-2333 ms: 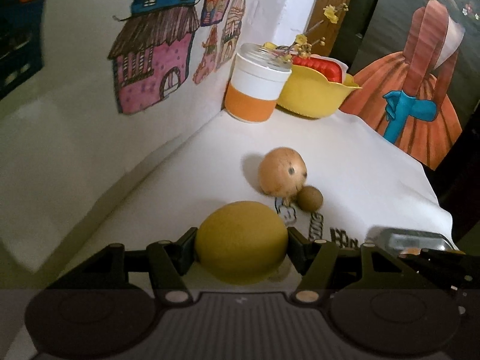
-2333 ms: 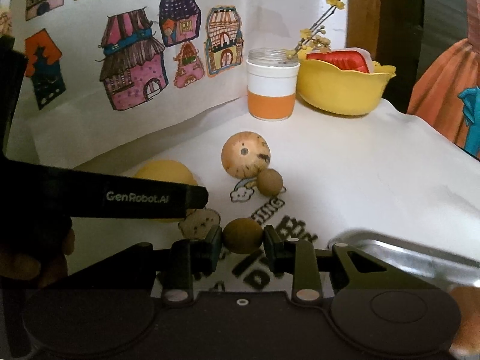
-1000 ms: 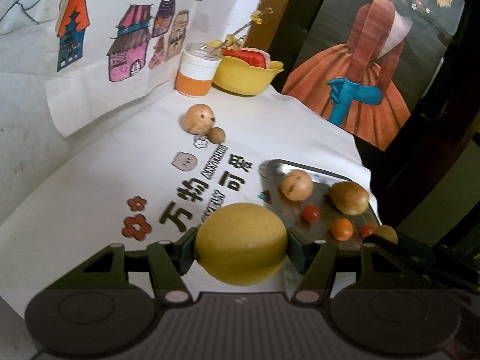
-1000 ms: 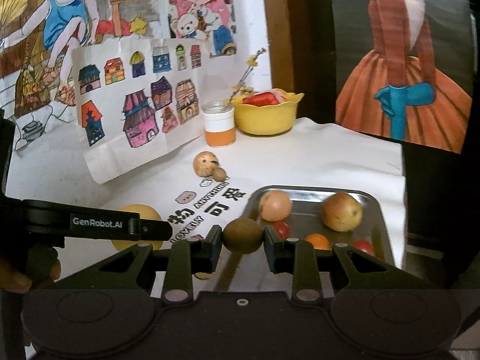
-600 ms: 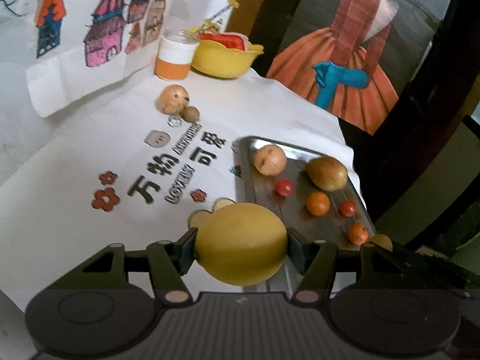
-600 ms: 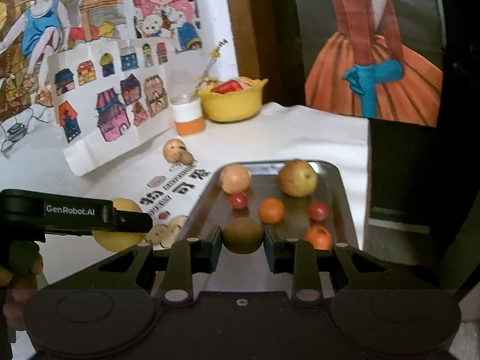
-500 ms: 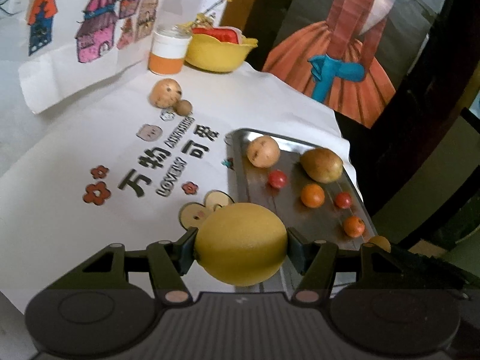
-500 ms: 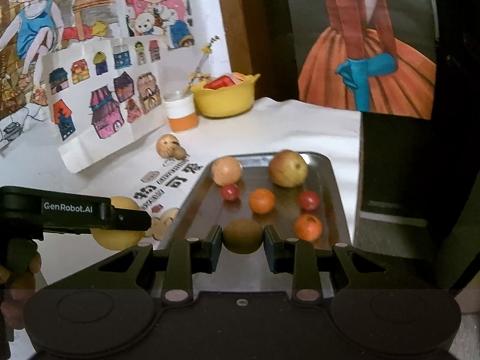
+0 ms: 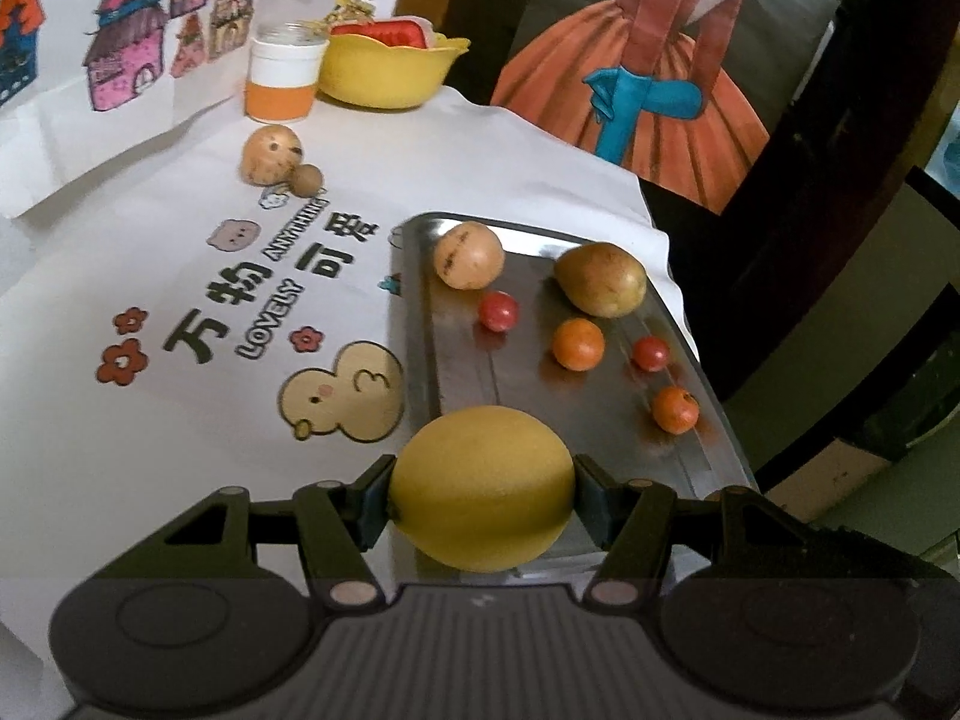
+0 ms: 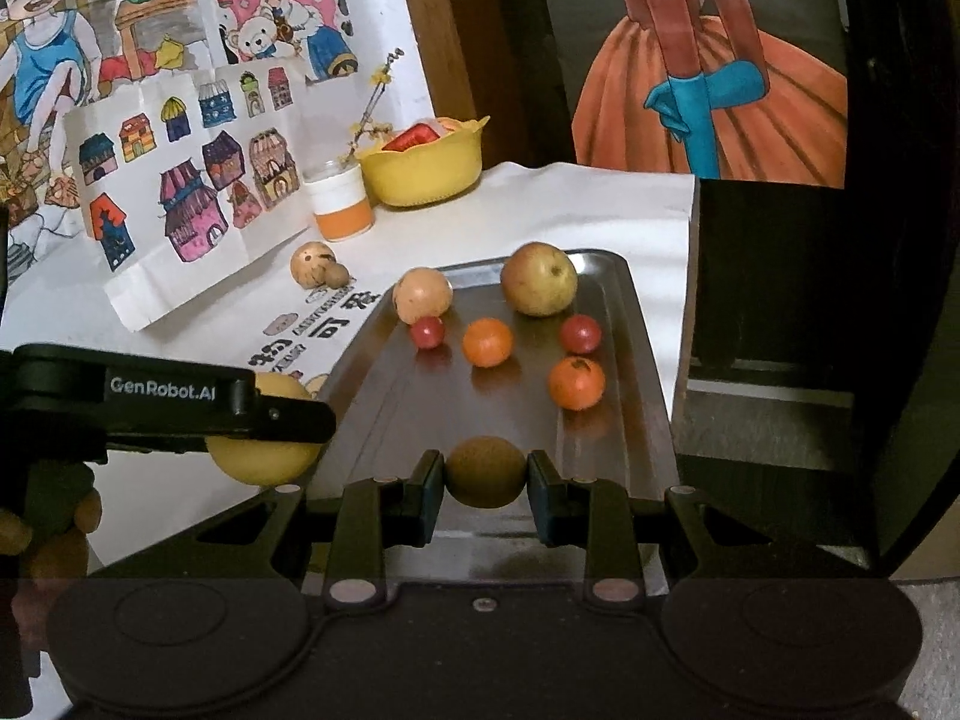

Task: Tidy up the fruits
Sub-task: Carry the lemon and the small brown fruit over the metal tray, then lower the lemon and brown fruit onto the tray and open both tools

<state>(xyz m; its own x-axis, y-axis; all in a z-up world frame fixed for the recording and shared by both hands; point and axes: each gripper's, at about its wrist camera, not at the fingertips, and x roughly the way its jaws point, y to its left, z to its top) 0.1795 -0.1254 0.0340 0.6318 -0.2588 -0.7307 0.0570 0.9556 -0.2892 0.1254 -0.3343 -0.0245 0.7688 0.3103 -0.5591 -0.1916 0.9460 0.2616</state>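
Item: metal tray [image 10: 645,360] on the white-clothed counter [image 9: 150,468], holding six sorted fruits and evidently serving as the collection point. Left tongs [image 9: 483,495] are clamped on a large yellow fruit [image 9: 483,489], held above the tray's near left rim; right tongs [image 10: 485,480] pinch a small brown fruit [image 10: 485,471] over the tray's near end (both carried high, presumably to clear the rim before set-down). Outstanding: a speckled fruit [image 9: 270,155] touching a little brown one [image 9: 307,179], on the counter beyond the tray's far left corner.
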